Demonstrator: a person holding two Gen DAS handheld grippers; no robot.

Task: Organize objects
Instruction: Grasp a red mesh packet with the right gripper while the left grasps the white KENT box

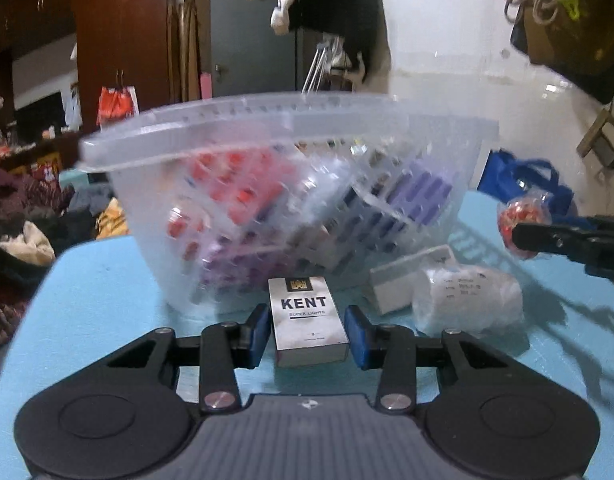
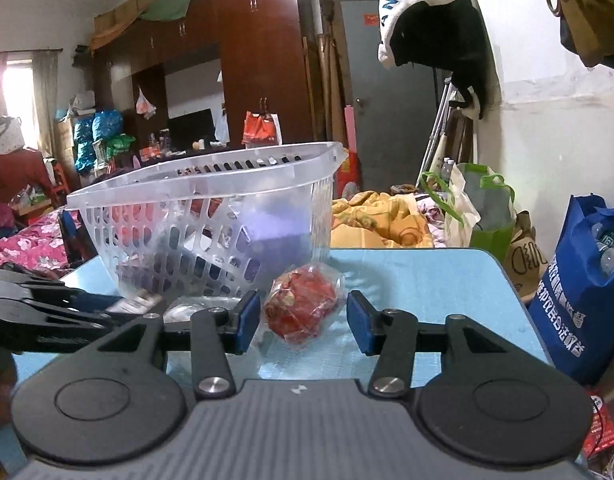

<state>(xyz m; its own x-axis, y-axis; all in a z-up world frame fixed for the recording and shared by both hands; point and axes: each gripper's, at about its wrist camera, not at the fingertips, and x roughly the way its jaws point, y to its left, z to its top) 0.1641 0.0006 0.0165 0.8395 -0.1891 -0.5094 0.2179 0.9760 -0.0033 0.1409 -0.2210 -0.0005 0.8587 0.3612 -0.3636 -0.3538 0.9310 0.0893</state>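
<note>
A clear plastic basket [image 1: 119, 148] stands on the blue table [image 1: 107, 280] and holds red and purple packets. A silver Kent cigarette pack [image 1: 307, 322] lies in front of it, between the open pads of my left gripper [image 1: 307, 332], with small gaps on both sides. A red snack in a clear wrapper [image 2: 303, 304] lies on the table between the open pads of my right gripper [image 2: 303, 322]. It also shows in the left wrist view [image 1: 521, 216], behind the right gripper's black finger. The basket also shows in the right wrist view [image 2: 211, 168].
A white box [image 1: 403, 276] and a clear-wrapped white roll [image 1: 467, 300] lie right of the Kent pack. Blue tote bag [image 2: 583, 296] stands off the table's right edge. Clothes and bedding lie beyond the far and left edges. The left gripper's arm [image 2: 39, 308] shows at the left.
</note>
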